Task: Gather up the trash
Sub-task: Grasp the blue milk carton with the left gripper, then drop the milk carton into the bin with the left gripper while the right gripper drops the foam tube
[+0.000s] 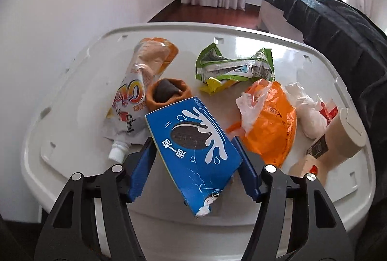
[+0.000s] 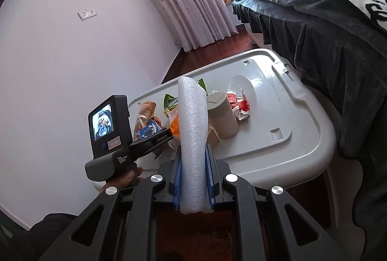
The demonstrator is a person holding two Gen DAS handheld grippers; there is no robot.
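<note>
1. The left tongs (image 1: 193,164) straddle the blue cookie box (image 1: 193,152). A blue pad sits on each long side, and the box looks pinched between them, so I judge it grasped, though a firm squeeze is hard to confirm.
2. The box's long axis runs from its far end near the orange cup (image 1: 167,91) back towards the camera and slightly right. Its torn near end (image 1: 204,210) hangs past the counter (image 1: 72,96) edge.
3. The tongs close across the short width of the box. That fits a lift straight up and back.
4. The right tongs (image 2: 193,178) are clenched on a white foam sheet (image 2: 193,140), which stands upright between the pads, off the counter's near corner.
5. The rest of the trash lies on the white counter:
   - a drink pouch (image 1: 131,96) left of the box;
   - a green wrapper (image 1: 232,65) beyond it;
   - an orange plastic bag (image 1: 271,120) just beside its right edge;
   - a white bag (image 1: 307,111) and a tan paper cup (image 1: 343,140) farther right.
6. The left hand is plainly nearer to all of this. The right one already has its load, so next comes carrying both pieces off.
7. No bin shows in either view.
</note>
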